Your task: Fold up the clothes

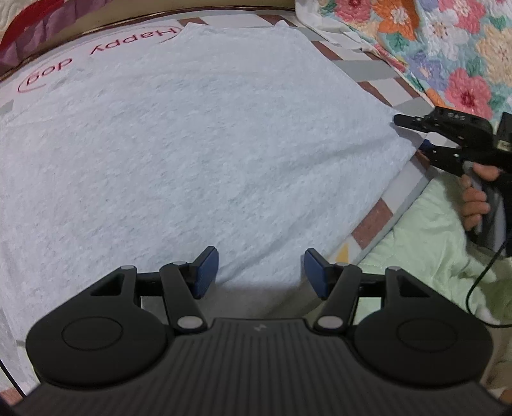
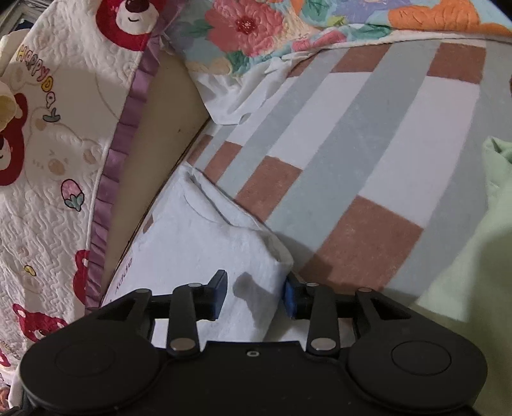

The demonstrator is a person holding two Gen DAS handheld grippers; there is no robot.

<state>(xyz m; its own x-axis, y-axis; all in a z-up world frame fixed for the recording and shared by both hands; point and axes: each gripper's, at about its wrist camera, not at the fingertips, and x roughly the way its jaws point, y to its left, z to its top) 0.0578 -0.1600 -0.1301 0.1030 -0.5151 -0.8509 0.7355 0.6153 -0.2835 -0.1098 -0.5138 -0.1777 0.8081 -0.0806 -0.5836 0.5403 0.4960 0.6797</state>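
A white garment (image 1: 198,144) of fuzzy cloth lies spread flat on a bed whose sheet (image 2: 368,144) is checked in grey, white and brown blocks. No container shows in either view; the garment simply rests on the sheet. In the left wrist view it fills most of the picture, its long axis running from the near edge by the left gripper (image 1: 260,272) away toward the far headboard (image 1: 96,27), with pink lettering (image 1: 96,54) printed upside down along its far left border. The left gripper hangs over the near hem with its blue-padded fingers (image 1: 206,272) spread; the hem lies under and between them, and no cloth is caught. At the right edge of the garment the right gripper (image 1: 412,136), held by a hand (image 1: 478,198), reaches in from the right, its tips straddling the cloth's right border. In the right wrist view that border rises as a folded corner between the right gripper's fingers (image 2: 219,296): they stand apart, the left one clear of the cloth and the right one just beside the fold, so nothing is pinched. A pale green cloth (image 1: 425,230) lies to the right of the garment, a flowered quilt (image 1: 448,48) lies bunched at the far right, and a bear-print cover (image 2: 57,160) hangs at the left beside the headboard.
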